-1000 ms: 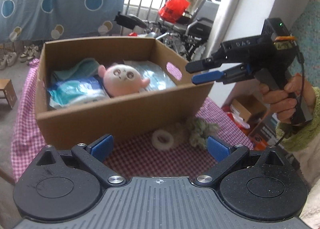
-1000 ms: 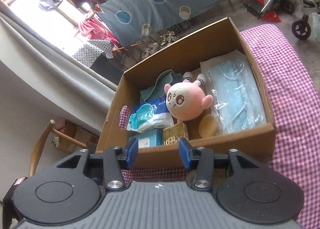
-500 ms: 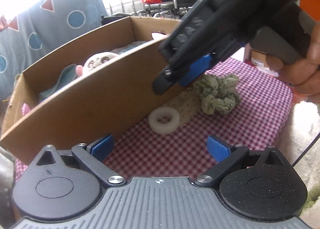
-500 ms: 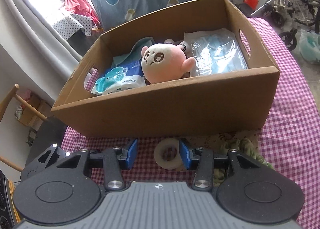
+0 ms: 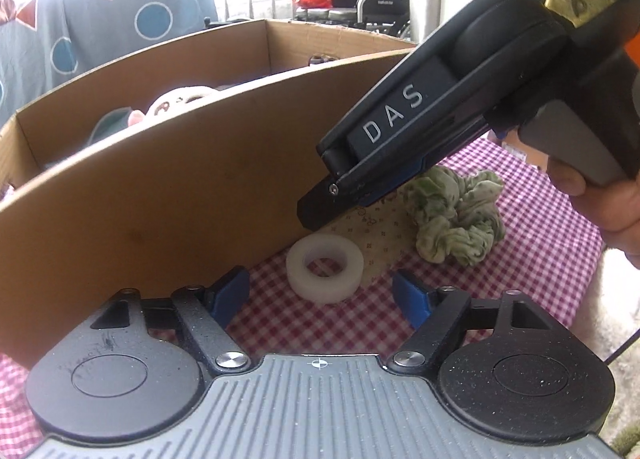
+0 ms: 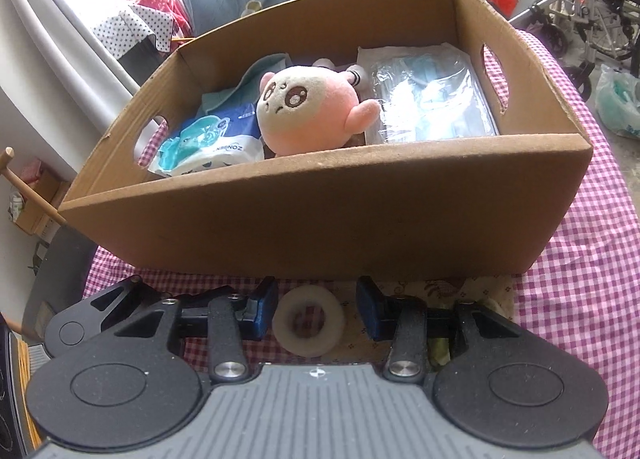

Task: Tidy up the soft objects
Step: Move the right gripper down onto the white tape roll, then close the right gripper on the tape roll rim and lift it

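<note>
We hold two claws over the checked tabletop (image 5: pixel 532 291), and the white foam ring (image 6: pixel 309 322) is the thing both are after. In the right wrist view it lies flat at 12 o'clock just ahead of the right claw (image 6: pixel 316 309), framed between the two blue pads, which stand apart from its rim on either side; the jaws are closing slightly, not yet pressing, so this claw is released. In the left wrist view the same ring sits at 12 o'clock ahead of the left claw (image 5: pixel 320 293), a little beyond its tips and not between them; those jaws are closing too, with nothing between them. The ring has no long axis, so the approach angle matters little; we judge the right claw nearer and better placed. At 2 o'clock beyond the ring lies the green scrunchie (image 5: pixel 456 219) on a patterned cloth (image 5: pixel 376 235). Farther back stands the cardboard box (image 6: pixel 320 219), holding the pink plush (image 6: pixel 308 111) and packets. Compared with a second ago, both claws have dropped from above the box rim to tabletop level, and the left jaws have narrowed.
</note>
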### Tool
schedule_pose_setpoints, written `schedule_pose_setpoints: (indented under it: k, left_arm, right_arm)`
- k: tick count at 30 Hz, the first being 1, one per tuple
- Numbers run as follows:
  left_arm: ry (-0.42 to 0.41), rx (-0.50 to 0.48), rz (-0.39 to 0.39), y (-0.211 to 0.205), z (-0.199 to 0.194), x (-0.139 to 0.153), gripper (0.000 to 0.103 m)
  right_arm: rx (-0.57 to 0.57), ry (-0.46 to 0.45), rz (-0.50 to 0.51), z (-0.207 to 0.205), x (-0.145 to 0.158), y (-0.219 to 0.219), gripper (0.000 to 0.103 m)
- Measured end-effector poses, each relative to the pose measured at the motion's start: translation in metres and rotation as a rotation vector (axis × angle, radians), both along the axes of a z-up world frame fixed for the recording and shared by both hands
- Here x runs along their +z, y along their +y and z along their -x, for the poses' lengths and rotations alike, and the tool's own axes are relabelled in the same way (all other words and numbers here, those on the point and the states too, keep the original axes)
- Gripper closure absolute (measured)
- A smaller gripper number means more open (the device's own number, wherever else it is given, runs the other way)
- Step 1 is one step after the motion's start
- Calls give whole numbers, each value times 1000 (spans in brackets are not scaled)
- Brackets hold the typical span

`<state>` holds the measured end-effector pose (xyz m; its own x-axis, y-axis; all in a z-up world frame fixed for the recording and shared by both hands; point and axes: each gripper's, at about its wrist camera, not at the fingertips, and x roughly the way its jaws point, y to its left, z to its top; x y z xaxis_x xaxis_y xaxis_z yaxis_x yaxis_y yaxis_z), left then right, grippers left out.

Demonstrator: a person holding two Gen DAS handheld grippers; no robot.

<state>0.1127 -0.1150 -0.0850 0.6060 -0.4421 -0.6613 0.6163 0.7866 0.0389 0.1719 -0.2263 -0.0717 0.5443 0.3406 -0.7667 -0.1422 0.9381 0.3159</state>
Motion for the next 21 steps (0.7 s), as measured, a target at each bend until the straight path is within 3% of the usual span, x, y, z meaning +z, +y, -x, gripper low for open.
schedule_pose_setpoints:
  k: [4, 12, 17, 21]
  left_arm:
    - [21, 0, 26, 0, -7, -6, 37]
    - [31, 11, 9, -4, -18, -10, 46]
    - [38, 3, 12, -5, -18, -11, 56]
    - [40, -4, 25, -5, -20, -11, 57]
  right_arm:
    - [11, 7, 29, -4, -4, 2, 63]
    - [67, 19, 46, -8, -9, 10, 71]
    - [69, 44, 57, -8, -16, 12, 71]
    - [67, 42, 66, -8, -16, 12, 76]
